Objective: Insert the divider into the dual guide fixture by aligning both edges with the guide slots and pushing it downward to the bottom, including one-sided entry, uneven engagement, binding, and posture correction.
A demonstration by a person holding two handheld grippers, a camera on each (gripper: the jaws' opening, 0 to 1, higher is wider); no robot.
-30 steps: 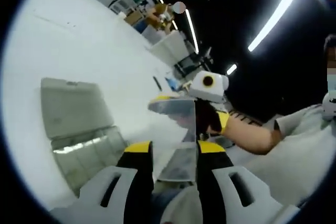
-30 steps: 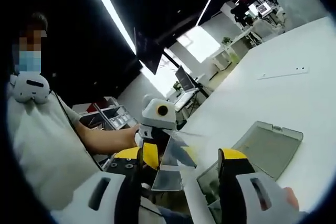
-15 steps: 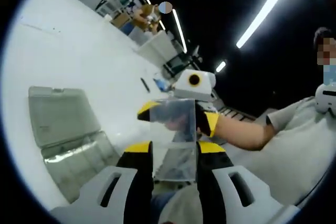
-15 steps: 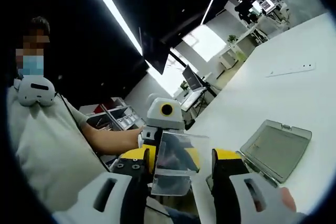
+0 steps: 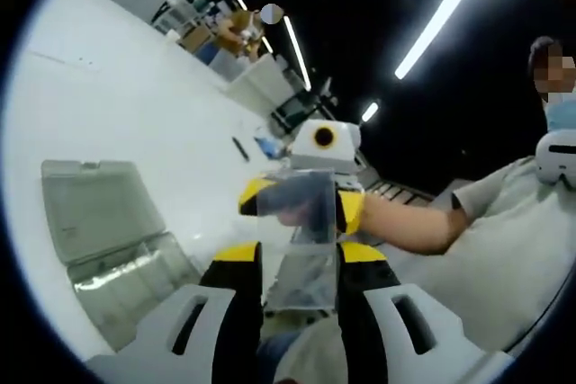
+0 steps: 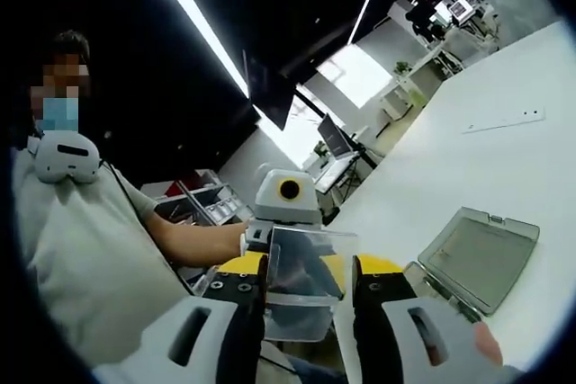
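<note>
right gripper (image 6: pixel 306 281) closed tighter, both clamping divider (image 6: pixel 304 269) (clear), open case (image 6: pixel 480 258) beside

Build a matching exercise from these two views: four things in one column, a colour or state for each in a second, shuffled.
Things:
1. divider
2. hinged case
3. table
4. tips of the left tool

Descriptions:
A. white, bare surface
B. yellow
C. clear, held between both tools, off the table
D. grey and translucent, lying open on the table

Pairs: 1-C, 2-D, 3-A, 4-B
</note>
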